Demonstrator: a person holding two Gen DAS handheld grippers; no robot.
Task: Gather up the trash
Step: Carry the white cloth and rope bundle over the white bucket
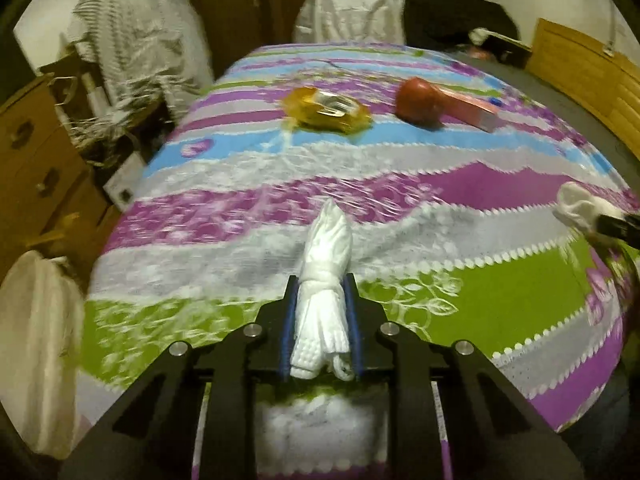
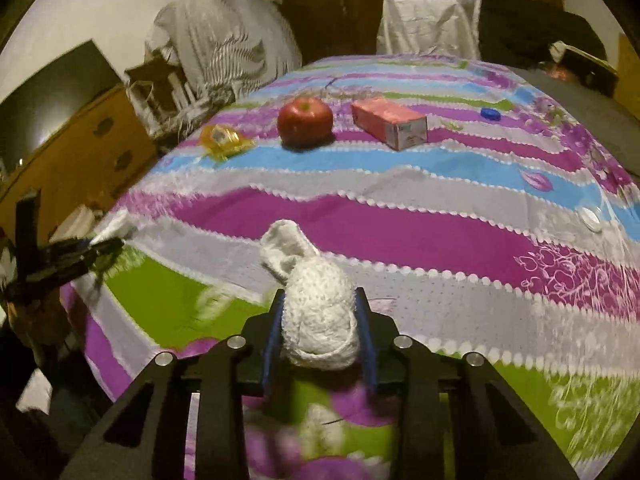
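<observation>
Left wrist view: a twisted white paper towel [image 1: 326,280] is being pinched between the blue-lined jaws of the left gripper [image 1: 322,292], its pointed end sticking out forward over the striped bedcover [image 1: 500,292]. Farther up the cover, a crumpled yellow wrapper [image 1: 326,110] is being shown lying just left of a red apple [image 1: 416,100], with a pink carton [image 1: 474,110] touching or just behind the apple on its right. At the right edge, the right gripper [image 1: 600,216] is being seen with a white wad [image 1: 576,204] at its tip.

From the right wrist view, that wad is being shown as a crumpled white tissue ball [image 2: 316,316], squeezed between the jaws of the right gripper [image 2: 320,316] and held above the cover [image 2: 400,232]. The apple [image 2: 305,121] is being seen between the yellow wrapper [image 2: 224,140] and the pink carton [image 2: 390,122], all three well apart from the grippers. A small blue cap [image 2: 490,113] is lying beyond the carton, and a white round cap [image 2: 591,219] is resting near the cover's right edge. The left gripper [image 2: 96,246] is being seen at the left, paper [image 2: 116,226] clamped at its tip.
</observation>
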